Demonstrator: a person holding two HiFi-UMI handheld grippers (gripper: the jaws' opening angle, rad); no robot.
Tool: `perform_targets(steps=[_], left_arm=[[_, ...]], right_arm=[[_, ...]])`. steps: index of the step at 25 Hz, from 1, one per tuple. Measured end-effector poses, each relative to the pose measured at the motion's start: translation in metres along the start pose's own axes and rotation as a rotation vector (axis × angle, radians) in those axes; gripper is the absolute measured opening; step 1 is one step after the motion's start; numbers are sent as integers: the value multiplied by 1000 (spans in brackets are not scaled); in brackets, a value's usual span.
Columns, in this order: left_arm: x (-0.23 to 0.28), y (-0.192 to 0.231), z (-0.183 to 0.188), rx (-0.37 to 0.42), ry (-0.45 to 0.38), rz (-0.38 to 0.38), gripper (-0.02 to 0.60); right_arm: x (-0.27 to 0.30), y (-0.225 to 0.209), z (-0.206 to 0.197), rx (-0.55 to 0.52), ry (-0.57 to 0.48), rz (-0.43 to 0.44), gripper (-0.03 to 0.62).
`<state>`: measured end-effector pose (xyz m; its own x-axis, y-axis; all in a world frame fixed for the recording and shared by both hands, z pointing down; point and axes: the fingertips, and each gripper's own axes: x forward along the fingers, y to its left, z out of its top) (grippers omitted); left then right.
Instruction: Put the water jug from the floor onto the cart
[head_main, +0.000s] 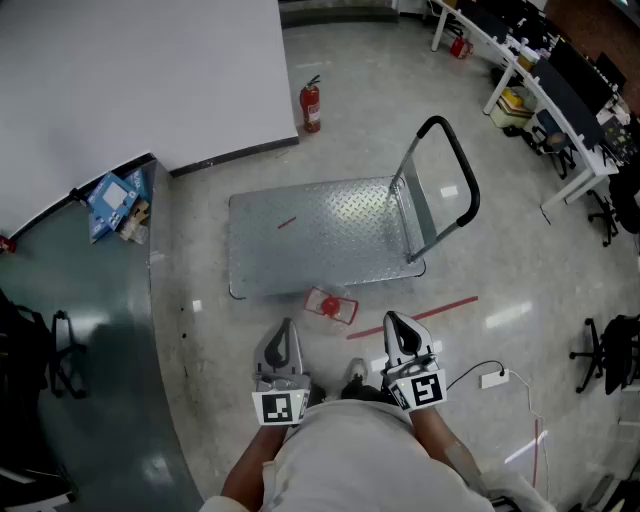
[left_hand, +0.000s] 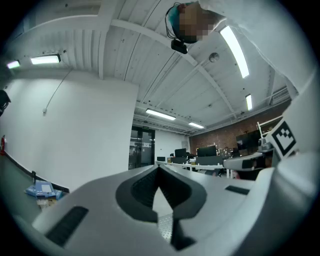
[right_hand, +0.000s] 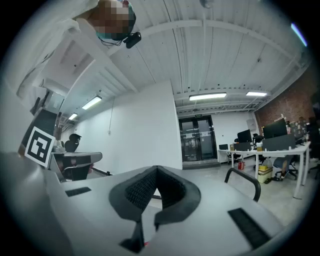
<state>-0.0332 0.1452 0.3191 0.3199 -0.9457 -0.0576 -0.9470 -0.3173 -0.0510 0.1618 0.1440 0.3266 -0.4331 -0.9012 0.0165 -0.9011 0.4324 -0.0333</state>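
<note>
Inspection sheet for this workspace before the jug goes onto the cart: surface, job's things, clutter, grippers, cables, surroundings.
Surface: pale glossy floor with a red strip stuck on it.
Job's things: water jug, red-capped, on the floor at the near edge of the cart; the deck carries no load, with a black handle at its right end.
Clutter: blue packets by the wall; fire extinguisher upright at the wall corner.
Grippers: left gripper and right gripper both shut, empty, held level short of the jug.
Cables: dark cable with white plug block on the floor, right.
Surroundings: desks and office chairs, right.
</note>
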Motion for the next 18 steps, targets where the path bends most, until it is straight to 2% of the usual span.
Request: perform_targets(steps=[14,18], left_arm=[[4,-1,-4,-21,8,-1,3],[6,0,-5,-25,9,-4,3]], right_arm=[[2,-3,-5,13,-16,-6,11],[15,-5,-26,18,55,-10,12]])
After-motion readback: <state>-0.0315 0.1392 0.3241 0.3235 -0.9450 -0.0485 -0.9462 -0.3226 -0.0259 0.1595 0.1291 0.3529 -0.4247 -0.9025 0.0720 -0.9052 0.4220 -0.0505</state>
